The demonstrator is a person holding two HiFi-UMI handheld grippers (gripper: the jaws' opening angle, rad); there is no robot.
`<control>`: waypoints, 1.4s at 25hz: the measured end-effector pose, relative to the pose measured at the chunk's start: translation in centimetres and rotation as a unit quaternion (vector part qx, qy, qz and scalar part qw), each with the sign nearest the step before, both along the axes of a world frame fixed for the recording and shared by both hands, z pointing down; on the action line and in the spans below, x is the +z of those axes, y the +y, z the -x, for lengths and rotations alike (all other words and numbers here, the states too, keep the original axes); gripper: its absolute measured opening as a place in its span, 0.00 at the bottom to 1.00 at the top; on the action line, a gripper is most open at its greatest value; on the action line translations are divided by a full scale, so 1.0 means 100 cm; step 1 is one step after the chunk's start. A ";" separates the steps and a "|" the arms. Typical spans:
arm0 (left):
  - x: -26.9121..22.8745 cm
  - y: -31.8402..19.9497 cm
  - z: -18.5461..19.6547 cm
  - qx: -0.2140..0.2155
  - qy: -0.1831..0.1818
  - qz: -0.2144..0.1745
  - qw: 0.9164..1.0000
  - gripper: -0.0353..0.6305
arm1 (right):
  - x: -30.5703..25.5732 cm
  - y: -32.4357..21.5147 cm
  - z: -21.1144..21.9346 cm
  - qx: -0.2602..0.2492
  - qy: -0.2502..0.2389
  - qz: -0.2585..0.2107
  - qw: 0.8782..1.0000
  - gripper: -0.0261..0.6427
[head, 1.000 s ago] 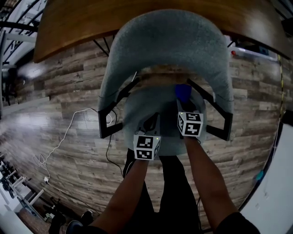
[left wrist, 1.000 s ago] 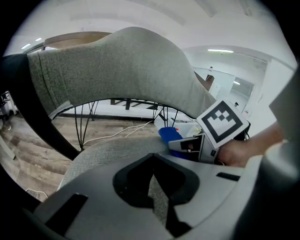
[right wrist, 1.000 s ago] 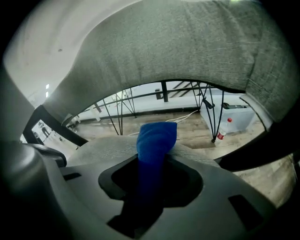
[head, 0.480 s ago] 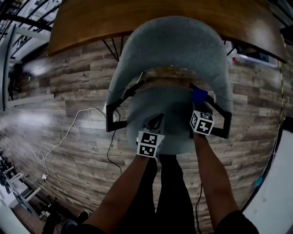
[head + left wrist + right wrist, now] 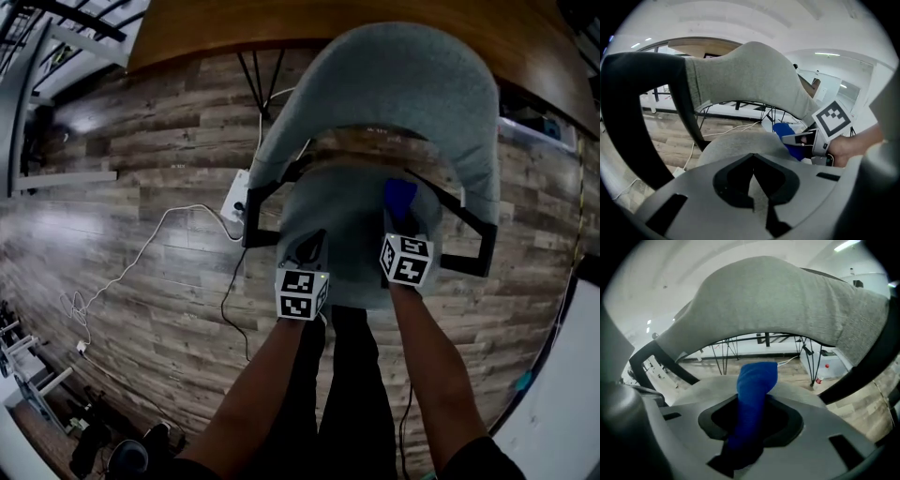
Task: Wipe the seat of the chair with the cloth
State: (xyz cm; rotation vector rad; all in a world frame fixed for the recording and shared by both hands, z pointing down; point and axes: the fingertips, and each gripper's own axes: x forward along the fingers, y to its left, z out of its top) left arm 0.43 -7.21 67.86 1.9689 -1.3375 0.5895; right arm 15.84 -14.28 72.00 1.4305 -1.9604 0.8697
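Since half a second ago the right gripper (image 5: 400, 221) has drawn back a little from the right armrest (image 5: 466, 234) toward the middle of the seat (image 5: 342, 211), while the left gripper (image 5: 310, 253) sits where it did, over the seat's front left part. In the right gripper view the jaws are clamped on the blue cloth (image 5: 753, 390), which stands up between them as a bunched roll with its free end pointing at the grey backrest (image 5: 778, 301). From the head view that free end of the cloth lies on the right rear part of the seat, just inside the armrest. The left gripper's jaws are together with nothing between them, and in its own view only the seat fabric shows beyond their tips; it takes no part in the wiping. I judge the task to be under way, with the cloth working the seat's right side. The fabric shows no mark or damp trace, so how much has been covered cannot be told; the middle, left and front of the seat probably still need passes.
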 end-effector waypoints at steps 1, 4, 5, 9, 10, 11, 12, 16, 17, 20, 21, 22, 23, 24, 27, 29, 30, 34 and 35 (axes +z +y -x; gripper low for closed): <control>0.000 0.005 0.006 -0.004 -0.002 0.001 1.000 0.06 | 0.000 0.005 0.016 -0.011 -0.007 0.001 1.000 0.25; -0.001 0.018 0.022 -0.014 -0.004 -0.001 1.000 0.06 | 0.001 0.018 0.065 -0.040 -0.025 0.009 0.999 0.25; -0.001 0.021 0.026 -0.017 -0.004 -0.001 1.000 0.06 | 0.002 0.021 0.081 -0.049 -0.030 0.012 0.998 0.25; -0.002 0.037 0.046 -0.029 -0.003 -0.001 1.000 0.06 | 0.002 0.035 0.140 -0.080 -0.051 0.023 0.995 0.25; 0.000 0.042 0.052 -0.032 -0.006 0.002 0.999 0.06 | 0.001 0.037 0.152 -0.085 -0.056 0.025 0.994 0.25; 0.003 0.046 0.057 -0.035 -0.009 0.005 0.999 0.06 | 0.001 0.039 0.162 -0.088 -0.061 0.027 0.994 0.25; 0.008 0.050 0.062 -0.038 -0.012 0.010 0.999 0.06 | 0.002 0.041 0.171 -0.091 -0.065 0.029 0.993 0.25; 0.017 0.062 0.077 -0.054 -0.014 0.016 0.998 0.06 | 0.011 0.052 0.200 -0.109 -0.068 0.038 0.991 0.25; 0.017 0.063 0.079 -0.057 -0.014 0.017 0.998 0.06 | 0.014 0.055 0.204 -0.112 -0.067 0.041 0.991 0.25; 0.017 0.067 0.084 -0.061 -0.012 0.020 0.998 0.06 | 0.021 0.061 0.209 -0.114 -0.059 0.046 0.991 0.25; 0.016 0.068 0.085 -0.061 -0.011 0.021 0.998 0.06 | 0.022 0.062 0.209 -0.113 -0.057 0.046 0.991 0.25; 0.015 0.068 0.086 -0.060 -0.009 0.022 0.998 0.06 | 0.023 0.063 0.208 -0.112 -0.055 0.044 0.991 0.25; 0.013 0.068 0.086 -0.060 -0.008 0.022 0.998 0.06 | 0.023 0.063 0.207 -0.110 -0.053 0.042 0.992 0.25; 0.012 0.067 0.085 -0.059 -0.006 0.022 0.998 0.06 | 0.023 0.062 0.205 -0.108 -0.050 0.039 0.992 0.25; 0.012 0.068 0.083 -0.057 -0.004 0.023 0.998 0.06 | 0.024 0.061 0.197 -0.103 -0.044 0.033 0.993 0.25; 0.013 0.070 0.080 -0.053 -0.005 0.024 0.998 0.06 | 0.024 0.061 0.191 -0.097 -0.044 0.033 0.994 0.25; 0.014 0.070 0.079 -0.053 -0.002 0.025 0.998 0.06 | 0.024 0.061 0.188 -0.093 -0.043 0.033 0.994 0.25; 0.008 0.067 0.075 -0.067 0.023 0.025 0.997 0.06 | 0.024 0.061 0.166 -0.070 -0.030 0.031 0.997 0.25; 0.006 0.066 0.074 -0.067 0.025 0.022 0.997 0.06 | 0.024 0.061 0.159 -0.064 -0.026 0.030 0.997 0.25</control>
